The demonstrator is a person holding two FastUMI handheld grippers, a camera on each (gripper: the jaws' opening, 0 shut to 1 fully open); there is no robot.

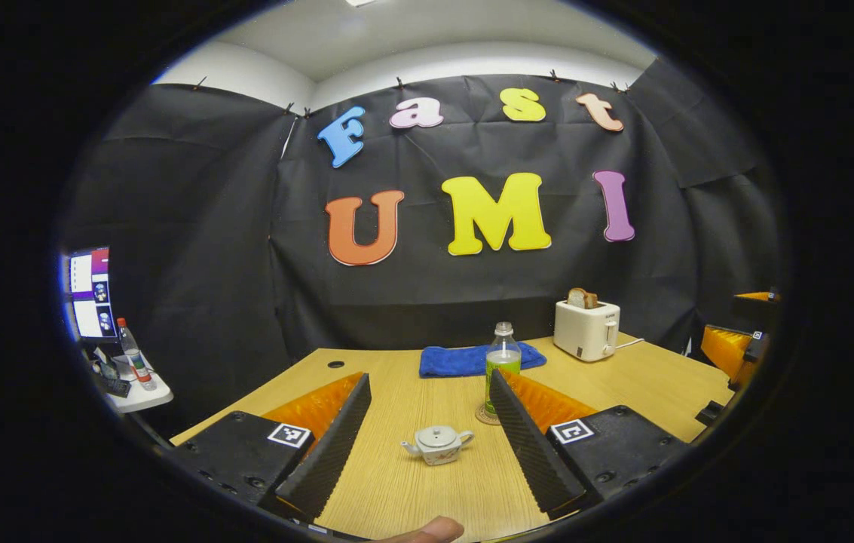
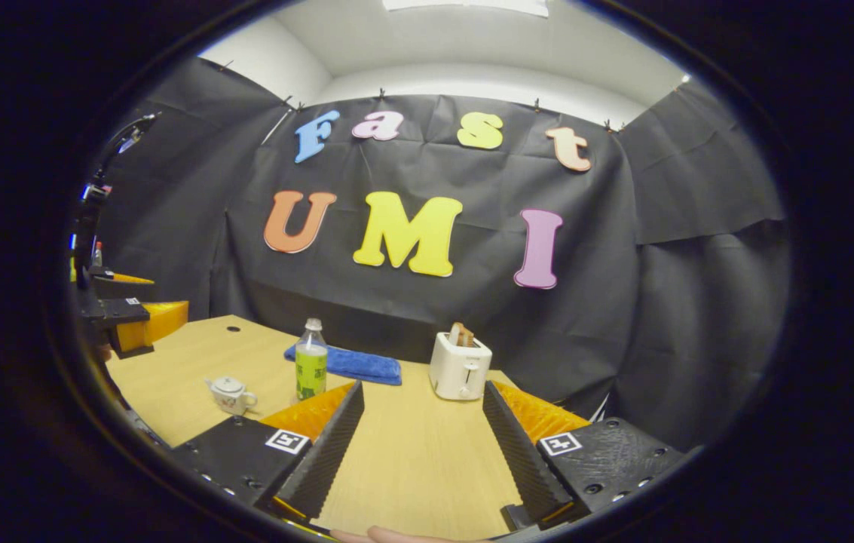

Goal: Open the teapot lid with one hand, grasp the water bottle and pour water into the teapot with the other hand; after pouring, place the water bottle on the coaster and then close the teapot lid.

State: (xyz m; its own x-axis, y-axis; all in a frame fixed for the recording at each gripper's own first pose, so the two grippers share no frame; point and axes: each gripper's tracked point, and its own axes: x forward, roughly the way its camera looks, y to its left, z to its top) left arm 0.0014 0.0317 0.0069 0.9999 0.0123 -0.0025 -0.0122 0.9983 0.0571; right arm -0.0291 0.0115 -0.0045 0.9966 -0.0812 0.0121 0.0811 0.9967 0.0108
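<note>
A small white teapot (image 1: pixel 438 443) with its lid on sits on the wooden table (image 1: pixel 427 490), between and just beyond my left gripper (image 1: pixel 430 392), whose fingers stand open and empty. Behind it and to the right a water bottle (image 1: pixel 503 362) with a green label stands on a round coaster (image 1: pixel 484 415). In the right gripper view the teapot (image 2: pixel 231 394) and the bottle (image 2: pixel 311 368) are off to the left of my right gripper (image 2: pixel 420 396), which is open and empty over bare table. The other gripper (image 2: pixel 133 320) hangs at the far left there.
A folded blue towel (image 1: pixel 472 359) lies at the back of the table. A white toaster (image 1: pixel 586 328) with bread in it stands at the back right; in the right gripper view the toaster (image 2: pixel 460 365) is straight ahead. A side shelf (image 1: pixel 136 392) with a screen and a bottle is at the left.
</note>
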